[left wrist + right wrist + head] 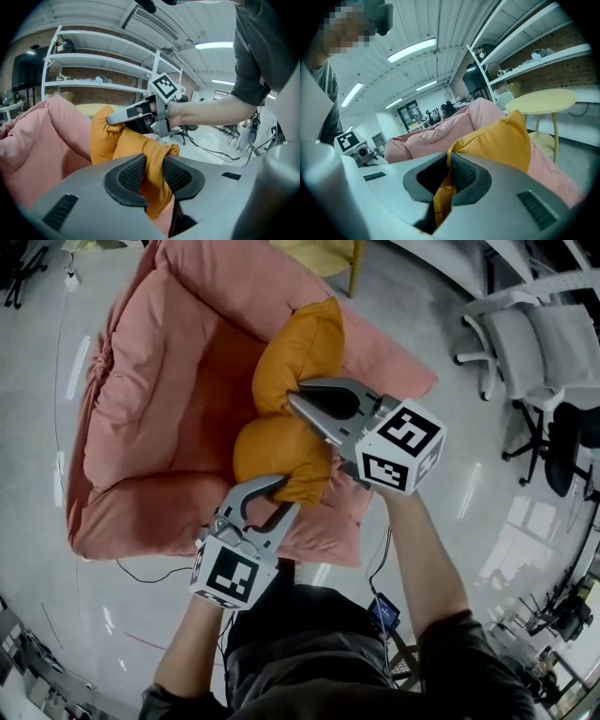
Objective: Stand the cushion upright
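Note:
An orange cushion (292, 395) hangs lifted over the seat of a pink padded armchair (164, 399), bent in its middle. My left gripper (284, 504) is shut on the cushion's near corner (152, 161), with the orange cloth pinched between its dark pads (131, 171). My right gripper (296, 401) is shut on the cushion's edge (506, 140) further up, cloth squeezed between its pads (461, 172). In the left gripper view the right gripper (112, 119) shows behind the cushion, held by a bare forearm.
The armchair stands on a shiny grey floor (450, 456). A yellow round table (541, 101) stands behind it, white shelving (98, 70) along the wall, office chairs (534, 343) at the right. A black cable (150, 575) runs by the armchair's front.

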`<control>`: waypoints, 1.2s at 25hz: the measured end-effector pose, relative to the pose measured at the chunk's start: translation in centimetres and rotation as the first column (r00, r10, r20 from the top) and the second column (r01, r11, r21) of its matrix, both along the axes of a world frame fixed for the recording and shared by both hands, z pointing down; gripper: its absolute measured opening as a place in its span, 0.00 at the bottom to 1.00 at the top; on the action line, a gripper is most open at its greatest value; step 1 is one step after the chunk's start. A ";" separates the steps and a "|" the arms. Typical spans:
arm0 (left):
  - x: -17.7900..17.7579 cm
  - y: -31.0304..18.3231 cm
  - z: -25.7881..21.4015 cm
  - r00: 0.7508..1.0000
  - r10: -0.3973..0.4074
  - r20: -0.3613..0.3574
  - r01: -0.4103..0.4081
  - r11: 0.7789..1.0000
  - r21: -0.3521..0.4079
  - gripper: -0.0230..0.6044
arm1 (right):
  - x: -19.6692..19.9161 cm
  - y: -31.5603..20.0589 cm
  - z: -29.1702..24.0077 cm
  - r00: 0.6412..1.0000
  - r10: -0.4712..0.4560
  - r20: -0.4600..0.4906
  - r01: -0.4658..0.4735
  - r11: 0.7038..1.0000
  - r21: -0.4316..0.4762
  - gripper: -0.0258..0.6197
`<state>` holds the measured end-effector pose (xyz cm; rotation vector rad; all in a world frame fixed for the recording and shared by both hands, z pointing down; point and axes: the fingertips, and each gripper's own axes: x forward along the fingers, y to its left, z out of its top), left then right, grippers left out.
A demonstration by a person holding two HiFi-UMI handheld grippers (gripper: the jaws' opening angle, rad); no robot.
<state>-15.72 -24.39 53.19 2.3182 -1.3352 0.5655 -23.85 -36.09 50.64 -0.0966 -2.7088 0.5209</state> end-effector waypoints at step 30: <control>-16.4 6.0 4.4 0.883 -0.450 0.129 0.463 0.881 -0.095 0.16 | -17.6 6.3 3.3 0.988 -0.102 0.117 0.127 0.964 -0.232 0.28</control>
